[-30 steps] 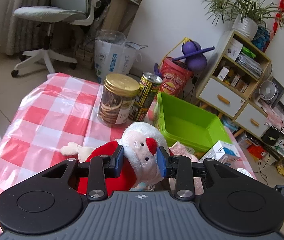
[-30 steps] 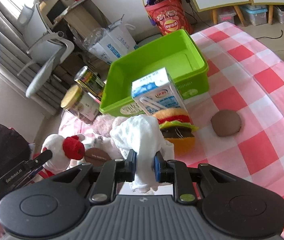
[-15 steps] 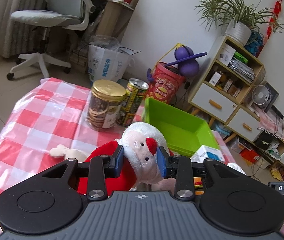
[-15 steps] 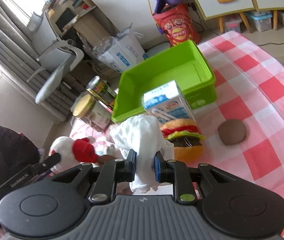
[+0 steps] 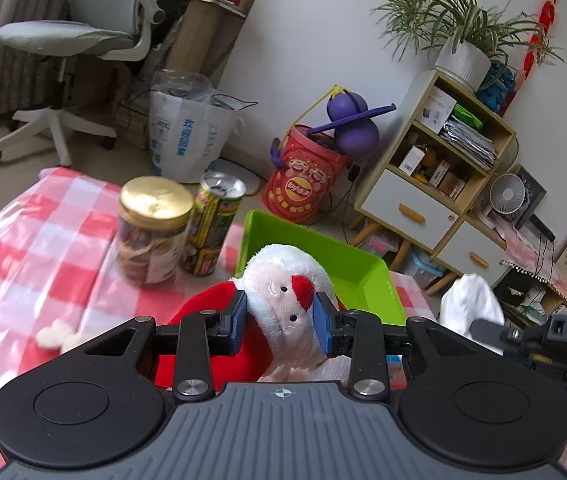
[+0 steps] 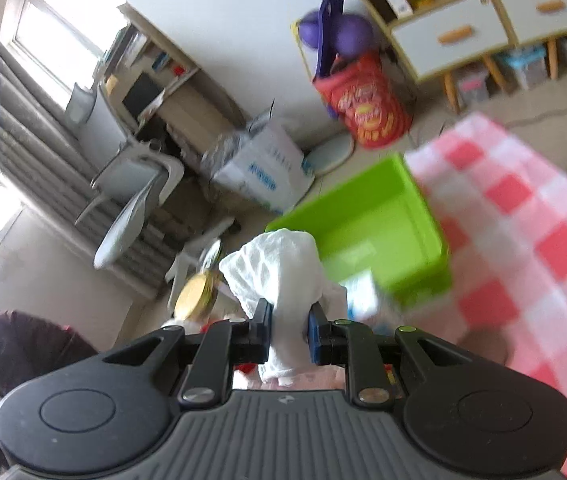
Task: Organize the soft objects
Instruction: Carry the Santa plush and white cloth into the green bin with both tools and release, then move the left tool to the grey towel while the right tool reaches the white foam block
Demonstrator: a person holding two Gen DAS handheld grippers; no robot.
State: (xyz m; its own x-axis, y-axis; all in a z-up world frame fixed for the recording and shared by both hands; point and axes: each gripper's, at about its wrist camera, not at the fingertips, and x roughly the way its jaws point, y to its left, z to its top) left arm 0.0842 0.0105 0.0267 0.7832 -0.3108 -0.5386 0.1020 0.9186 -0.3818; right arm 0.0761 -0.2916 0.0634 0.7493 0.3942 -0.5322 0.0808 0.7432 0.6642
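Red-and-white checked tablecloth (image 5: 43,248), cluttered room behind; both grippers loaded.

Left wrist view: a gold-lidded clear plastic jar (image 5: 151,228) and a yellow-green drink can (image 5: 211,228) are seen standing touching on the cloth, just beside a bright green plastic bin (image 5: 367,280). The white-and-red plush Santa doll (image 5: 283,304) is clamped by the head between the blue pads of the left gripper (image 5: 279,318), in front of the bin. A crumpled white cloth (image 5: 471,304) is seen at right, held by the right gripper (image 5: 483,326).
Right wrist view, blurred: the white cloth (image 6: 283,276) is pinched in the closed right gripper (image 6: 289,334), near the bin (image 6: 431,216)'s near-left corner. A blue-and-white carton (image 6: 359,292) is partly hidden beside it.
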